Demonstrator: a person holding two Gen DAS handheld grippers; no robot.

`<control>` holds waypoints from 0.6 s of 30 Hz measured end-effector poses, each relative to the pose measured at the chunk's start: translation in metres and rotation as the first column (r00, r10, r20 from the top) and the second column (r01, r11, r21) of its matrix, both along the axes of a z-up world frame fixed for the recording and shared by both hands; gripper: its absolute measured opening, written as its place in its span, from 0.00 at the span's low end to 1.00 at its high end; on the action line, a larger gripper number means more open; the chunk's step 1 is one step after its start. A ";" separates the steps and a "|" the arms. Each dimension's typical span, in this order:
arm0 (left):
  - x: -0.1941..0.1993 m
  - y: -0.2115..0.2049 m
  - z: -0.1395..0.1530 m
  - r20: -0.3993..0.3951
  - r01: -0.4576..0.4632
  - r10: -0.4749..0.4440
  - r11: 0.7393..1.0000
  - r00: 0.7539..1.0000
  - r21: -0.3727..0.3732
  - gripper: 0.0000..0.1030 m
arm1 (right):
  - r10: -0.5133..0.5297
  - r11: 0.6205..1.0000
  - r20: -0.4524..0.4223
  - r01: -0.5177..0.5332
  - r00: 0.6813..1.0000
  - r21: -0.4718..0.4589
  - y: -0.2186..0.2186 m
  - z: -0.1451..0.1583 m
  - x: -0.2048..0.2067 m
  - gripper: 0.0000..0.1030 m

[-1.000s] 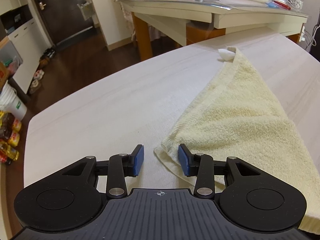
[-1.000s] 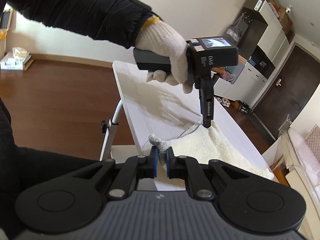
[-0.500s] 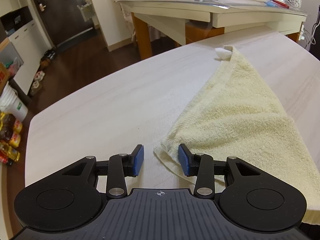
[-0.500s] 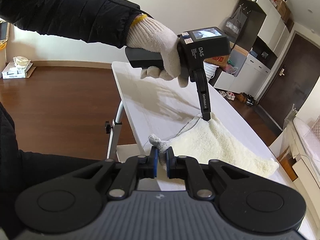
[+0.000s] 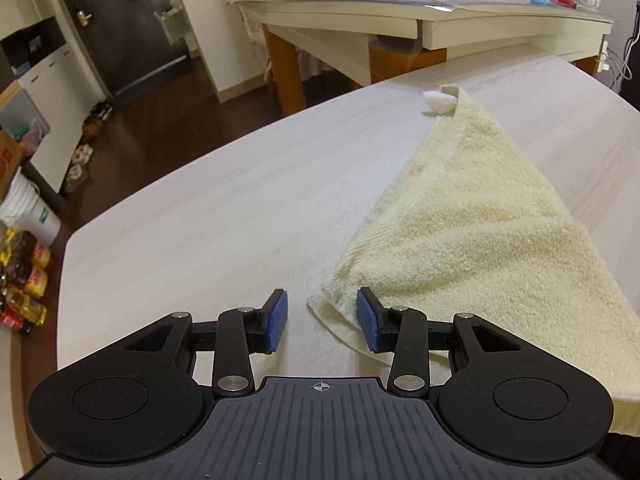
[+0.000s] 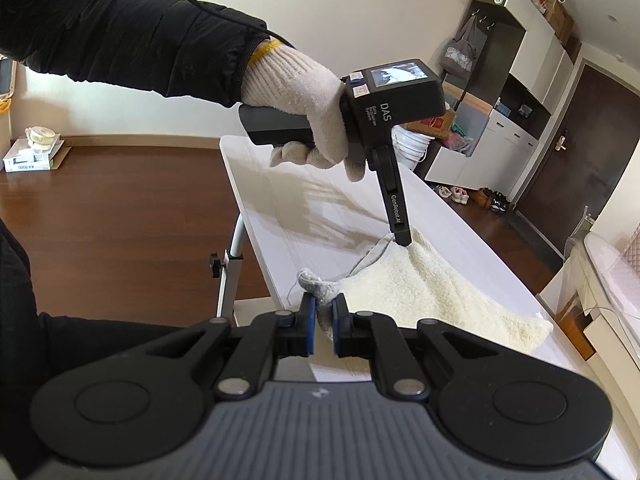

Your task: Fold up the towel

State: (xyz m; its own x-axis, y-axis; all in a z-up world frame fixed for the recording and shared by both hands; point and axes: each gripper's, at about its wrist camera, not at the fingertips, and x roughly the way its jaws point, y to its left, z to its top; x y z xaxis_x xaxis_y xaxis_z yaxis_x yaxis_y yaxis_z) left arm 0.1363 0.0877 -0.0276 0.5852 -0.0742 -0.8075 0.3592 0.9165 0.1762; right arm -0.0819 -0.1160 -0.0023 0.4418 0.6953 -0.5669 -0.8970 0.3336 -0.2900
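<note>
The pale yellow terry-cloth towel point(image 5: 472, 240) lies on the white wood-grain desk point(image 5: 200, 208), doubled over into a rough triangle whose long axis runs, in the left wrist view, from a near corner at about 6 o'clock up to a far tip at about 1 o'clock. That far tip ends just beside a small white bunched bit of cloth point(image 5: 439, 101). Against the frames from a second ago almost nothing has changed: the towel keeps the same outline and both hands hold their places, which I read as a pause between gripping and lifting, not progress in the fold itself. The right gripper point(image 6: 323, 320) has its jaws drawn narrow and pinched on a greyish bunched corner of the towel point(image 6: 318, 286) at the desk's near edge. The left gripper point(image 5: 322, 320), held by a hand in a white knit glove point(image 6: 304, 108), points steeply down with its jaws partly apart. One blue pad point(image 5: 367, 320) presses down on the towel's near corner and the other pad point(image 5: 276, 320) stands over bare desk, so nothing is clamped between them. Judging from this, one corner is secured while the other is only pinned down, and the next fold has not begun. Beyond the desk stands a cream-topped table with wooden legs point(image 5: 360, 28), well apart.
</note>
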 end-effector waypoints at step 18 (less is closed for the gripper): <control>-0.010 -0.005 0.015 0.034 0.034 -0.032 0.999 0.999 -0.039 0.41 | 0.003 1.000 -0.023 -0.003 1.000 0.025 -0.005 -0.008 0.011 0.09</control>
